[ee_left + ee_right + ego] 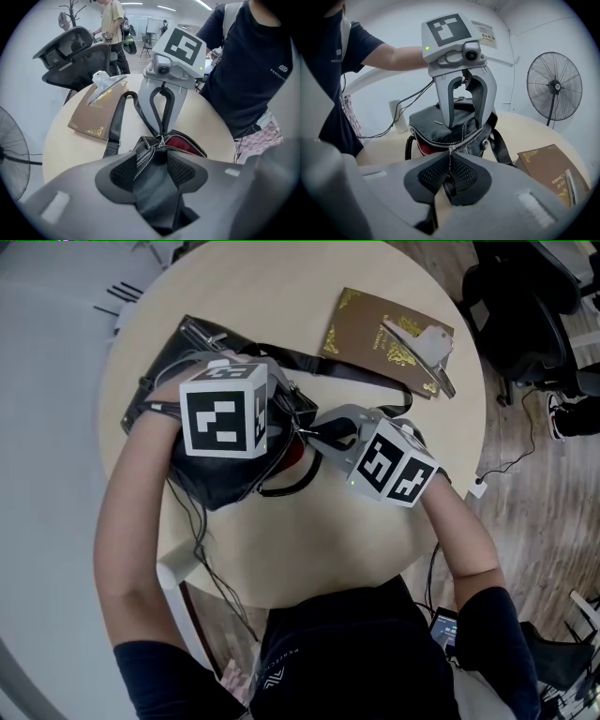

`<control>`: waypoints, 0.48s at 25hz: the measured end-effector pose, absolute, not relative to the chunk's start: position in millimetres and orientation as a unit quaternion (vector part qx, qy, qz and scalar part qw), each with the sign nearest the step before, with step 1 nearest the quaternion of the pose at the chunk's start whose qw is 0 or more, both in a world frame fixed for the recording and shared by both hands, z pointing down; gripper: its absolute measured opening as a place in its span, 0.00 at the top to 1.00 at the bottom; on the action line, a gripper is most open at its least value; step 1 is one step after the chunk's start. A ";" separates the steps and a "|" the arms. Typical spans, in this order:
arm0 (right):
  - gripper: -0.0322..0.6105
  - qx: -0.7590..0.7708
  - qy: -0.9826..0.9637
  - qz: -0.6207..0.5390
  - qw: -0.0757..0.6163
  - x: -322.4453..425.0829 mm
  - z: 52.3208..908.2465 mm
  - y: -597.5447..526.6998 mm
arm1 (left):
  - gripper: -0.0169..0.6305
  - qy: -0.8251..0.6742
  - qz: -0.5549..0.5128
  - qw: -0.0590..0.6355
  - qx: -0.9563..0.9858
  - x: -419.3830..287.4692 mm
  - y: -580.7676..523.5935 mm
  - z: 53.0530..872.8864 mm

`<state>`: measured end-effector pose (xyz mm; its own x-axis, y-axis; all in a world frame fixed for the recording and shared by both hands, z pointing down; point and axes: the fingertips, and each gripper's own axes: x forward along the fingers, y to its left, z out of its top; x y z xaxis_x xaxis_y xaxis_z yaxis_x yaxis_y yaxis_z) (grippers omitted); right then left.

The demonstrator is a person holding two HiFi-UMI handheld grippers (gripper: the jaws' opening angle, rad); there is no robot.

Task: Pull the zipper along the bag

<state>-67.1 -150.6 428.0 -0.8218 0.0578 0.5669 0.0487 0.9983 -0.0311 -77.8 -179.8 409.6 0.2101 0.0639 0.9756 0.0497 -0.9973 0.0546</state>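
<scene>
- The bag [214, 491] lies on the left half of the round table [309, 549], under your two grippers. Its mouth is partly unzipped.
- Inside the opening you see only a red lining [186, 144]; what it holds, if anything, I cannot tell.
- The bag is black and soft, smooth like leather, with pale stitching along the seams. It is bunched up where you hold it.
- Silver zipper teeth [436, 142] run along the edge of the mouth in a shallow curve.
- Your left gripper [151, 171] points steeply down onto the bag. Its fingers are partway closed, and the mesh-textured pads [123, 171] pinch a fold of the black material between them.
- Your right gripper [449, 176] comes in from the right with its fingers narrowed right down on the zipper pull [450, 151]. The small metal slider sits just beyond the pads, at the end of the zipped section.
- A flat black strap [115, 122] leaves the bag through a round metal ring [484, 144] and trails across the table towards the far edge.
- Beyond the strap lies a brown clipboard [375, 338], rectangular with gold ornament at its corners. A shiny metal clip [429, 345] sits on its right end.
- The tabletop is pale, matt and wood-toned.
</scene>
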 end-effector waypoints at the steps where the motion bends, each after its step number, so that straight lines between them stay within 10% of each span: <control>1: 0.93 -0.025 -0.954 0.006 0.297 -66.9 427.5 -150.8 | 0.64 0.040 0.629 0.000 0.776 -77.6 -179.8 410.3; 12: 0.93 -0.004 -0.958 0.006 0.286 -64.5 420.4 -152.2 | 0.70 0.037 0.626 -0.013 0.779 -76.7 -181.8 401.5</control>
<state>-64.5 -152.2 420.4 -0.8366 0.0117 0.5477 0.0051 0.9999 -0.0136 -76.7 -181.8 401.5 0.2141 0.0410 0.9760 0.0744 -0.9969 0.0255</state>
